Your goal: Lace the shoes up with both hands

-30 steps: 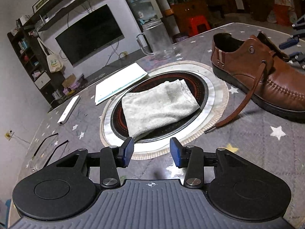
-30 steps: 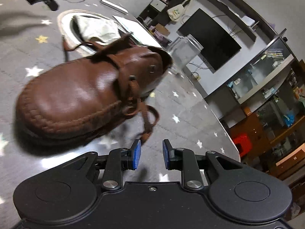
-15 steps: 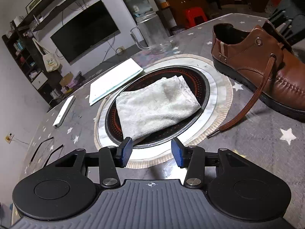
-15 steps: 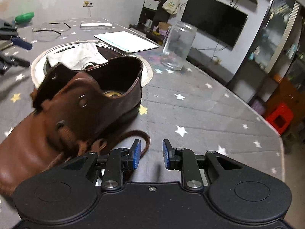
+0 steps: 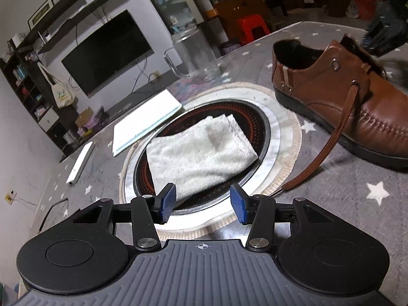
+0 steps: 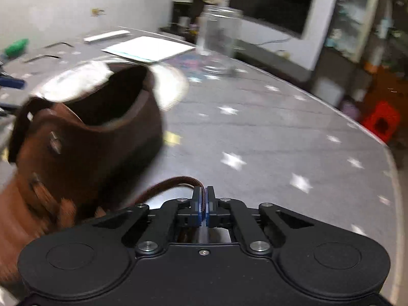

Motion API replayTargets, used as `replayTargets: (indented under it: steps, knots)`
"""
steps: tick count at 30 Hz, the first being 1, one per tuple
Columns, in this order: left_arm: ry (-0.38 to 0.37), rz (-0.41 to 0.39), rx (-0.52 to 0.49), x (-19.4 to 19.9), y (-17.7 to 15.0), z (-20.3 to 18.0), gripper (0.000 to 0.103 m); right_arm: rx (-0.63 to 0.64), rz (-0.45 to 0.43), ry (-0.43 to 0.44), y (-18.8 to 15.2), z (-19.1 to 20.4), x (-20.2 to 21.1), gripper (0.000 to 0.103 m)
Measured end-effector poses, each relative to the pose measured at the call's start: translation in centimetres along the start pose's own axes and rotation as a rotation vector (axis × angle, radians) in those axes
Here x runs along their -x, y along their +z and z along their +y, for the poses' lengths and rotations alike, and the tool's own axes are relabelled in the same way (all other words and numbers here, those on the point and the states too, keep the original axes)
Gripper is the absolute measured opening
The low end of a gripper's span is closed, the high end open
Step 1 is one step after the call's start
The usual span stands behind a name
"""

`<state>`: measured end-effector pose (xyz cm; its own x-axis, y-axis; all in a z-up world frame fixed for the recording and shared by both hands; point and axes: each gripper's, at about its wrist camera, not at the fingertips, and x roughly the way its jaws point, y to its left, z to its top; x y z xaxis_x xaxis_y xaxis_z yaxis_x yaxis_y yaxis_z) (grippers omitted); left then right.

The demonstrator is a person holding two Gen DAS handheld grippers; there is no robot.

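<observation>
Shoe (image 5: pixel 339 97): ahead and to the right of the left gripper (image 5: pixel 202 202), on the table (image 5: pixel 344 204).
Left gripper: jaws partly apart, nothing between them (towel (image 5: pixel 199 150) lies just ahead).
Right gripper (image 6: pixel 203 204): jaws have just closed, pinching the lace (image 6: pixel 173 182).
Lace: loops leftward to the shoe.
</observation>
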<state>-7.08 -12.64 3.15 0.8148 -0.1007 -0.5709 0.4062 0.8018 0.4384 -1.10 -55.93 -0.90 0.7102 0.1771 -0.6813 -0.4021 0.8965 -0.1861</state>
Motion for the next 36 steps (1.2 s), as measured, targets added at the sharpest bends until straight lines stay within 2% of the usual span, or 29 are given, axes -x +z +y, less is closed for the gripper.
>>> replayTargets:
  steps: [2,5,6,8,11,13,15,20,26,34,35,36]
  knots:
    - [-0.001,-0.004,-0.001,0.1,0.0,0.0,0.049,-0.035,0.032,-0.069,-1.8,-1.1,1.8,0.003]
    - [-0.01,-0.006,-0.009,0.2,0.0,-0.2,0.049,-0.04,0.102,-0.104,-4.2,-1.4,4.0,0.004]
    - [-0.012,-0.006,-0.013,0.2,0.0,-0.3,0.049,-0.023,0.111,-0.103,-4.8,-1.2,4.7,0.006]
    - [-0.015,-0.006,-0.019,0.2,0.0,-0.4,0.049,0.012,0.128,-0.1,-5.9,-0.7,6.1,0.018]
    - [-0.015,-0.009,-0.025,0.4,0.2,-0.4,0.049,0.08,0.119,-0.08,-6.1,-0.2,7.5,0.026]
    - [-0.014,-0.008,-0.027,0.4,0.2,-0.4,0.049,0.106,0.104,-0.066,-5.5,-0.2,7.6,0.027]
    - [-0.012,-0.001,-0.029,0.2,0.2,-0.4,0.049,0.122,0.085,-0.039,-4.6,-0.4,7.4,0.027]
    - [-0.009,0.02,-0.032,-0.3,0.3,-0.3,0.049,0.189,0.052,0.119,-2.3,0.2,5.4,0.027]
    - [-0.028,0.022,-0.03,-0.6,0.7,-0.1,0.049,0.291,0.102,0.244,-1.6,1.1,3.3,0.027]
    - [-0.075,-0.02,-0.062,-0.1,1.8,-0.9,0.049,0.309,0.107,0.36,-0.7,1.4,2.0,0.027]
    - [-0.08,-0.029,-0.068,0.1,1.9,-1.0,0.049,0.306,0.108,0.368,-0.6,1.5,1.8,0.026]
    - [-0.087,-0.038,-0.072,0.3,2.1,-1.1,0.049,0.305,0.107,0.372,-0.6,1.6,1.8,0.02]
